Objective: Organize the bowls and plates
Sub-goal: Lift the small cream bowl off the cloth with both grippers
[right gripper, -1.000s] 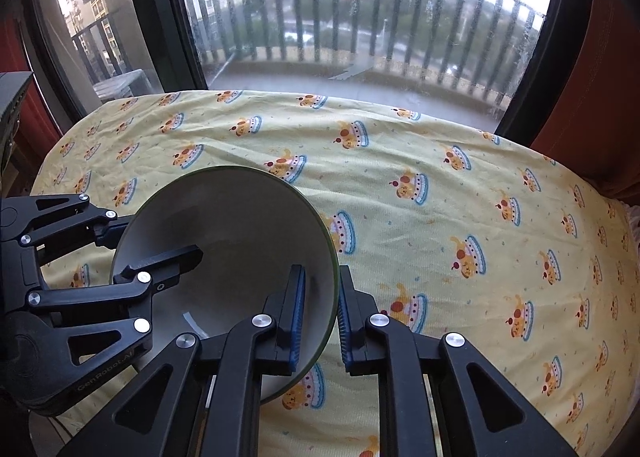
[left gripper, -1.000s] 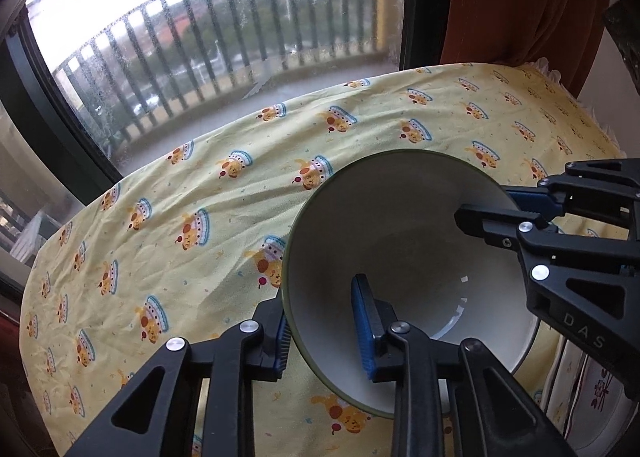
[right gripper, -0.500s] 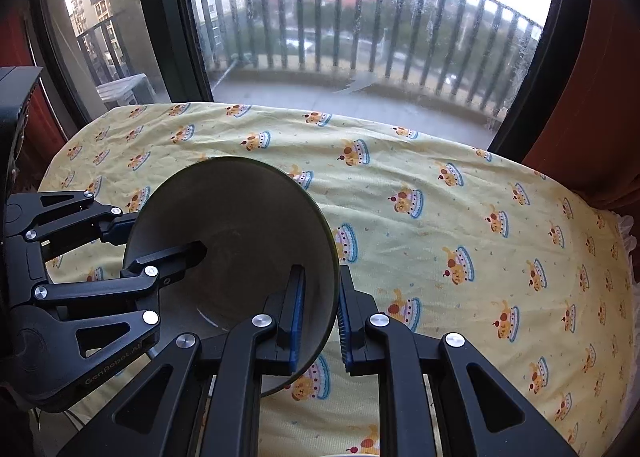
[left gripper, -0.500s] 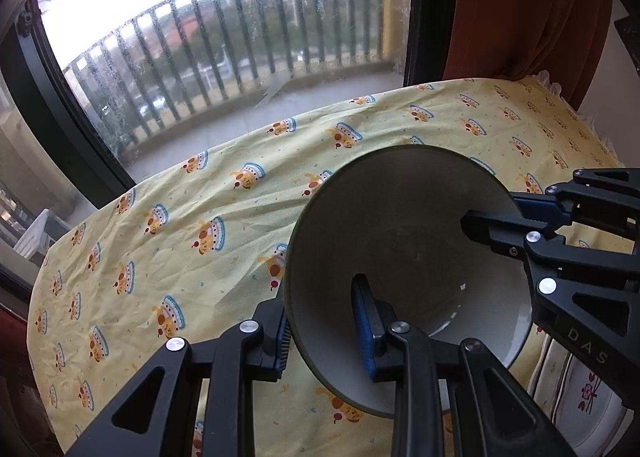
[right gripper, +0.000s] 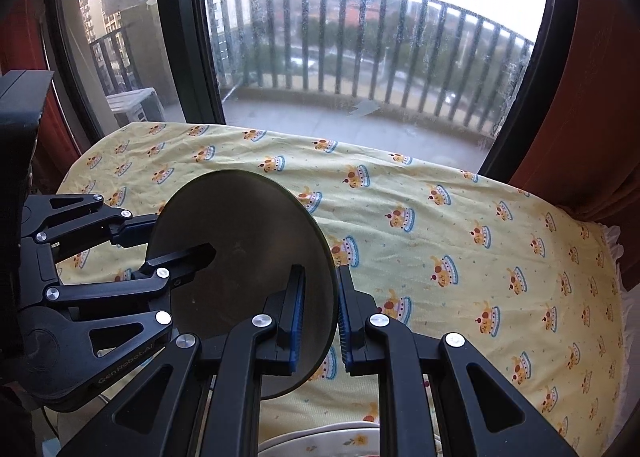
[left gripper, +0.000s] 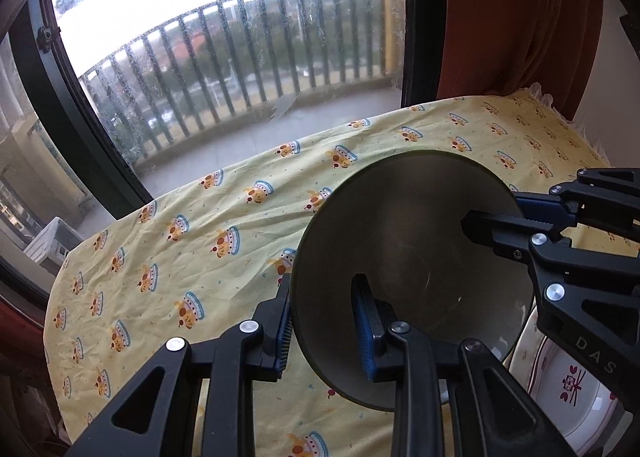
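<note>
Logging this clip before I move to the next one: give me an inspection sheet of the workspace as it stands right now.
Surface: table under a yellow tablecloth with a cartoon print, slightly creased.
Job's things: one bowl with a dark green rim, held above the cloth, tipped so its opening faces the cameras; a white plate with a floral mark lies low at the right edge of the left wrist view.
Clutter: nothing seen.
Grippers: left gripper and right gripper each pinch the bowl's rim, on opposite sides, one finger inside and one outside.
Cables: nothing seen.
Surroundings: window onto a balcony railing; orange-red curtain to the right.
</note>
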